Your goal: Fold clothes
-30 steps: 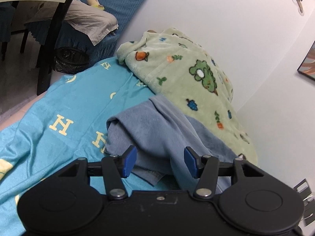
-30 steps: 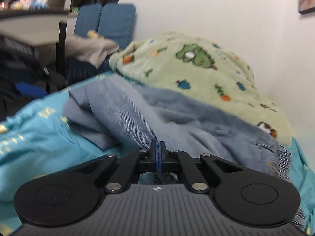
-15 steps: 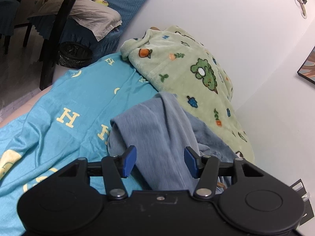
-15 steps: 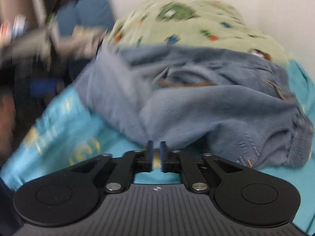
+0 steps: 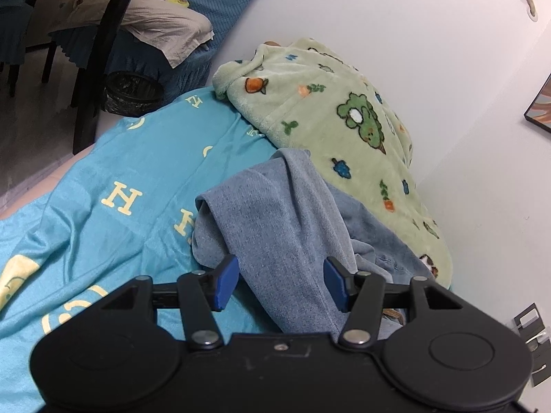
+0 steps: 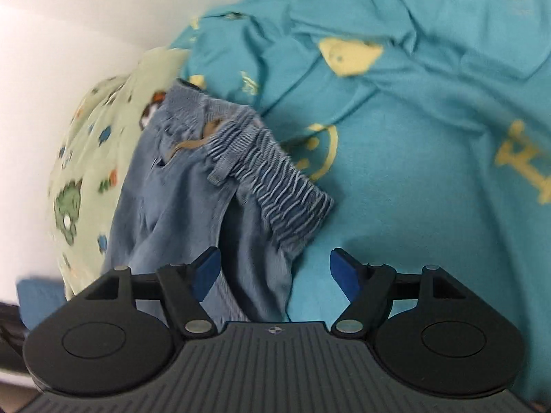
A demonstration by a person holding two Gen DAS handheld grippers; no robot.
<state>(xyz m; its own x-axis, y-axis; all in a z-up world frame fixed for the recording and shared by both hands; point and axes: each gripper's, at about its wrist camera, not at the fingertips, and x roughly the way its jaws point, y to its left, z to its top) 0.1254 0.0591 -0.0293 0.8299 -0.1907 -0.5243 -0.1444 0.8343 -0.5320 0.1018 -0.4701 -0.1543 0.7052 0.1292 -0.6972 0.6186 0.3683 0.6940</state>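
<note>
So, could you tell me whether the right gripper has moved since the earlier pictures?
Yes: the right gripper has rolled and swung from the green fleece blanket toward the blue denim trousers' waistband, jaws just opening.

L black two-finger gripper w/ blue pads (image 5: 280,284): jaws approx half apart, pitched down. R black two-finger gripper w/ blue pads (image 6: 273,275): jaws have just been opening, now wide, pads pressing nothing, pitched down.

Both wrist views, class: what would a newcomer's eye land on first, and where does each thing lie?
The crumpled blue denim trousers lie mid-bed on the turquoise bedsheet with yellow letters; their gathered elastic waistband fills the right wrist view. Behind them, against the white wall, lies a pale green fleece blanket printed with cartoon animals and carrots.
</note>
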